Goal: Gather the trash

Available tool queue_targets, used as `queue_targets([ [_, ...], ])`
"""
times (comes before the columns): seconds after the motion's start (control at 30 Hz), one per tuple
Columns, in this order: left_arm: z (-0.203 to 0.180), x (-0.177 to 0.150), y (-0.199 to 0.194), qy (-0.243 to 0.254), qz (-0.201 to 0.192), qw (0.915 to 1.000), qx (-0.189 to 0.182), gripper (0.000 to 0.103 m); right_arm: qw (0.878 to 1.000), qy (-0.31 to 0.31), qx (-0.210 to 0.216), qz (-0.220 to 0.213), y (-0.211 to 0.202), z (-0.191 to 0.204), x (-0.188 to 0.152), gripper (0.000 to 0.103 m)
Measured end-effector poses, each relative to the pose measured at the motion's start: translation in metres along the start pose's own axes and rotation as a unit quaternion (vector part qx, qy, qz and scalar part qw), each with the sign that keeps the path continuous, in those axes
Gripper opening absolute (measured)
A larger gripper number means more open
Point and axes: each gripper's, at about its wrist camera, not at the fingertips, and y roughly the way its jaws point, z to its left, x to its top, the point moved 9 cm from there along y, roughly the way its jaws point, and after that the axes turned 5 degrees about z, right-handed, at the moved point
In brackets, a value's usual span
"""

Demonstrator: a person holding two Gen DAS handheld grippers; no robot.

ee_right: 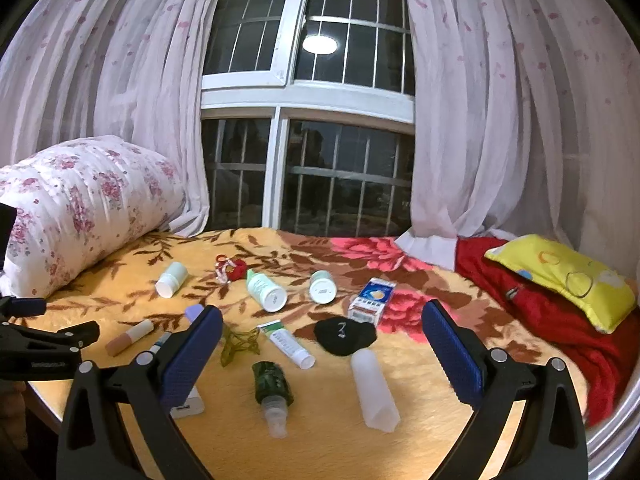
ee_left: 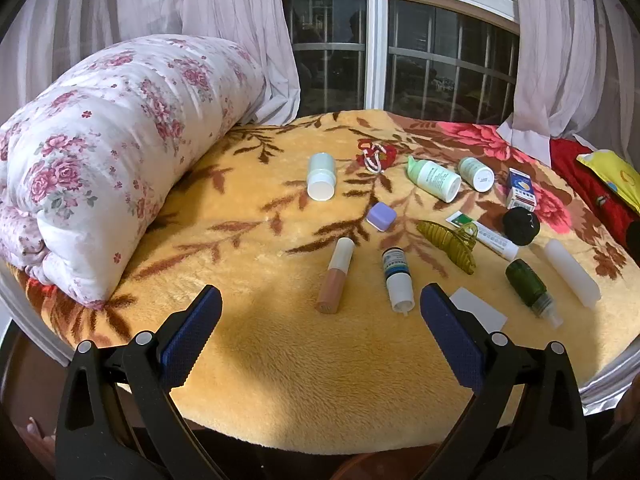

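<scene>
Small items lie scattered on a yellow floral blanket [ee_left: 280, 360]. My left gripper [ee_left: 320, 308] is open and empty, hovering near the front edge, just short of a pink tube [ee_left: 335, 276] and a white dropper bottle [ee_left: 396, 280]. A white card [ee_left: 478, 310] lies by its right finger. My right gripper [ee_right: 322, 326] is open and empty above a green spray bottle [ee_right: 271, 388], a frosted white tube [ee_right: 374, 388], a black round pad [ee_right: 345, 336] and a white-green tube [ee_right: 286, 344]. The left gripper [ee_right: 48, 340] shows at the left edge of the right wrist view.
A rolled floral quilt [ee_left: 100, 168] lies at the left. Mint bottles [ee_left: 434, 180], a blue-white box [ee_left: 520, 190], a lilac case [ee_left: 381, 217], a green hair claw [ee_left: 452, 244] and a red-white trinket [ee_left: 374, 156] lie further back. A red cloth and yellow pillow [ee_right: 560, 276] are at right. Curtains and window stand behind.
</scene>
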Motion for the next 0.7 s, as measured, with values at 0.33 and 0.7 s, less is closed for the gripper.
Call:
queue_targets([
  [0.33,-0.003,-0.002,-0.001,0.002,0.003,1.0,-0.001,0.097,1.0,0.013,-0.006,-0.015,-0.002,-0.004,-0.003,0.098],
  [0.7,-0.008,-0.004,-0.001,0.001,0.005,1.0,0.0,0.097,1.0,-0.002,-0.008,-0.013,-0.001,-0.001,-0.005,0.098],
])
